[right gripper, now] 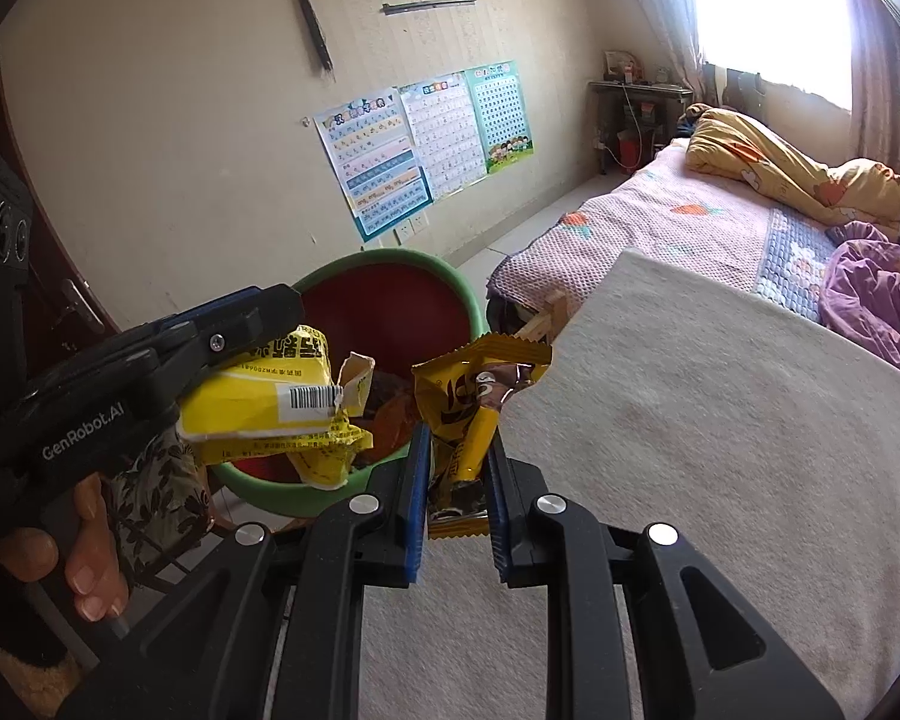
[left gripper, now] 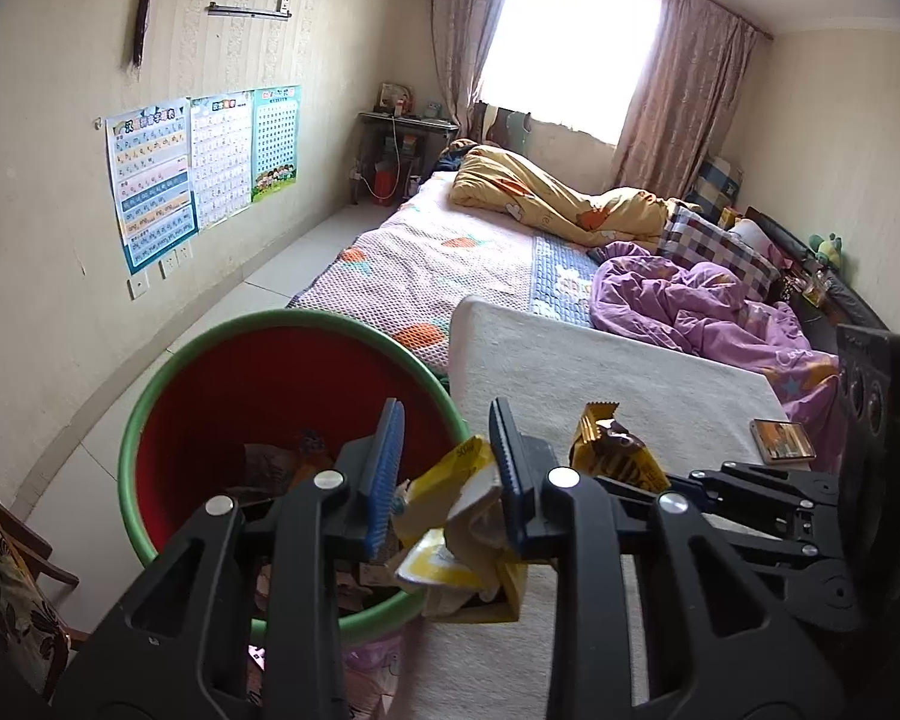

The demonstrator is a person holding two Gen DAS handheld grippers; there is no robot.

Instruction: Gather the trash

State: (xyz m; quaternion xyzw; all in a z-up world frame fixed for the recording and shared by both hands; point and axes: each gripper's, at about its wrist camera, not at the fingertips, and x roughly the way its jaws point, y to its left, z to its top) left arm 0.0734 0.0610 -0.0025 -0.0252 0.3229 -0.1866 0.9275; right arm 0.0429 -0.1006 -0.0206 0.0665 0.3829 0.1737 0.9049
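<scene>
My left gripper (left gripper: 447, 480) is shut on a crumpled yellow and white wrapper (left gripper: 450, 546) at the rim of a red bin with a green rim (left gripper: 168, 396). The bin holds some trash. From the right wrist view the left gripper (right gripper: 234, 330) holds the yellow wrapper (right gripper: 270, 408) over the bin (right gripper: 462, 294). My right gripper (right gripper: 456, 480) is shut on a gold and brown snack wrapper (right gripper: 468, 402), just right of the bin, over the white-covered table. That gold and brown snack wrapper also shows in the left wrist view (left gripper: 612, 450).
A white-covered table (left gripper: 600, 360) lies right of the bin, with a small box (left gripper: 783, 441) on it. A bed (left gripper: 450, 252) with quilts stands beyond. A patterned chair (left gripper: 6, 588) is at lower left. A dark speaker (left gripper: 870, 396) stands at right.
</scene>
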